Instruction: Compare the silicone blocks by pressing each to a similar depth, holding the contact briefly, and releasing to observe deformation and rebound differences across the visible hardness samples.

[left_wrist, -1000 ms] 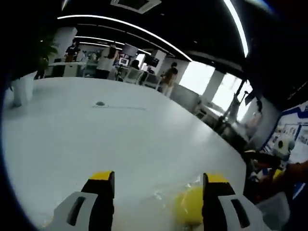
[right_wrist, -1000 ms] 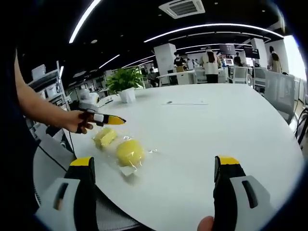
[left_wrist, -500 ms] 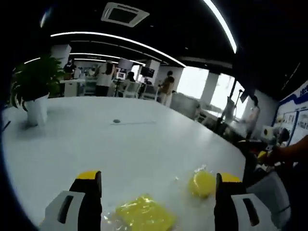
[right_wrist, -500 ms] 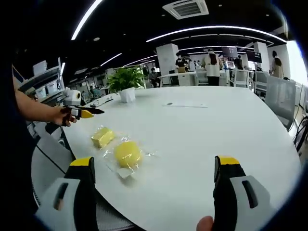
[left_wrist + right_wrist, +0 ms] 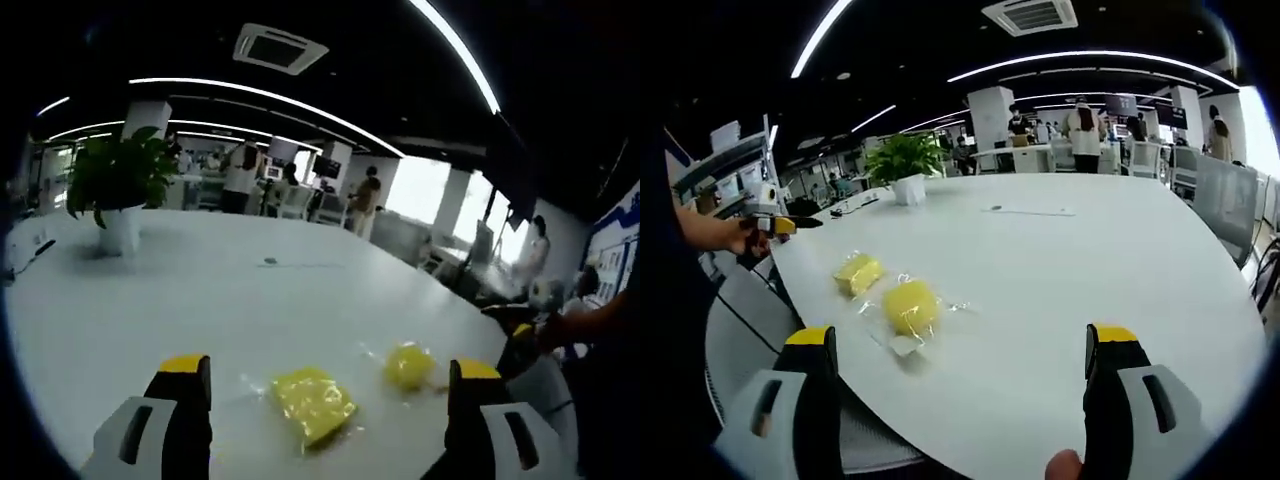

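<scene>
Left gripper view
Claw: the left gripper has its yellow-tipped jaws spread wide, holding nothing, raised above the table.
Blocks: a square yellow block in clear wrap lies on the white table between the jaws; a round yellow block lies just beside it, to its right.
Surroundings: a potted plant stands far off at the left; people stand at desks beyond.

Right gripper view
Claw: the right gripper is also spread wide and empty, over the table edge.
Blocks: the round block sits near the left jaw, the square one just beyond it.
Other claw: the left gripper, held in a hand at far left, is off the table's side, well apart from the blocks.
</scene>
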